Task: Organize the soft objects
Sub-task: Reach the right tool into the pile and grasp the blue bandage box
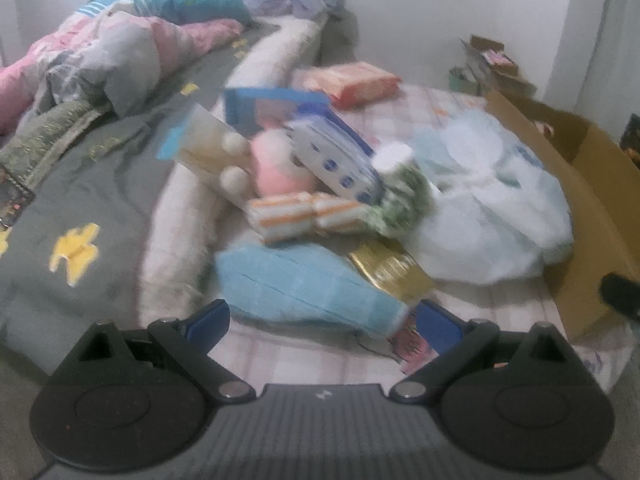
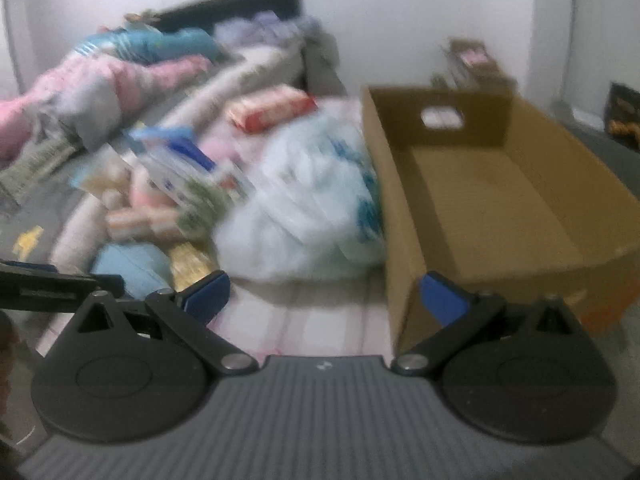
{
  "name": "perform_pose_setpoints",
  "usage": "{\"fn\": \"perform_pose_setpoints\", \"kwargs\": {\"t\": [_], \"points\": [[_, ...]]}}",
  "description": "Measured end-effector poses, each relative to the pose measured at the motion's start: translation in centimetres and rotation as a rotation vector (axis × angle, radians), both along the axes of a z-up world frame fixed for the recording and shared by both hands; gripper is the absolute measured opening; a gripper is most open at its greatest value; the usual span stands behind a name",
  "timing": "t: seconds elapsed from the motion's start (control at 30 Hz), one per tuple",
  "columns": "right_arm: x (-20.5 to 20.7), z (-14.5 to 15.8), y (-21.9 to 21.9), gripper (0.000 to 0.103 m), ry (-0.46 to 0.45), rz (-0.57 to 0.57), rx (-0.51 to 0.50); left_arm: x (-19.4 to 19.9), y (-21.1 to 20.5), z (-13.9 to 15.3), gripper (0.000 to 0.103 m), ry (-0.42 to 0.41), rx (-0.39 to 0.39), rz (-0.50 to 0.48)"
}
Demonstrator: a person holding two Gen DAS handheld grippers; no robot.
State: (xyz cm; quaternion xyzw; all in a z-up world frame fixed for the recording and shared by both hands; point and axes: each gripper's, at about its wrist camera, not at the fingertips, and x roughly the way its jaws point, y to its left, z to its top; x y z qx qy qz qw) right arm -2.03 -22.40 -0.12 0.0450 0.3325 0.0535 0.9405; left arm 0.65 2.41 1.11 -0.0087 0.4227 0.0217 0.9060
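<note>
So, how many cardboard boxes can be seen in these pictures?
2. The large open cardboard box stands on the right, beside the white plastic bag. A smaller cardboard box stands behind it by the wall. Others may be hidden; the pictures are blurred.

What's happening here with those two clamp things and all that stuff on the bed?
A person holds a gripper in each hand, sorting soft goods. The left gripper and right gripper are both open and hold nothing. A pile of soft packages and a white plastic bag lie on the bed beside a cardboard box, which looks empty.
</note>
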Motion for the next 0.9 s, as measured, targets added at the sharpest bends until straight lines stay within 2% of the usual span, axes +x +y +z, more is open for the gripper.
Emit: {"fn": "perform_pose_setpoints", "kwargs": {"t": [0.13, 0.27, 0.47, 0.6, 0.7, 0.83, 0.9], "points": [[1.2, 2.0, 1.2, 0.102, -0.089, 0.085, 0.021, 0.6, 2.8, 0.9, 0.101, -0.048, -0.017, 0.038], [4.3, 4.2, 2.9, 0.102, -0.102, 0.176, 0.045, 1.5, 5.7, 1.9, 0.101, -0.112, -0.043, 0.058], [10.8, 8.4, 6.1, 0.102, -0.051, 0.34, 0.131, 4.4, 9.4, 4.2, 0.101, -0.213, -0.089, 0.083], [16.0, 10.6, 8.3, 0.102, -0.014, 0.413, 0.178, 6.9, 9.7, 4.7, 0.1, -0.249, -0.069, 0.066], [19.6, 11.3, 10.2, 0.102, -0.027, 0.473, 0.128, 8.3, 9.9, 4.1, 0.098, -0.239, -0.078, 0.061], [23.5, 10.3, 14.7, 0.1, -0.041, 0.632, -0.051, 9.6, 11.1, 2.7, 0.093, -0.2, -0.121, 0.093], [25.2, 9.2, 17.1, 0.095, -0.034, 0.702, -0.131, 9.9, 11.8, 2.2, 0.091, -0.192, -0.123, 0.118]]}}
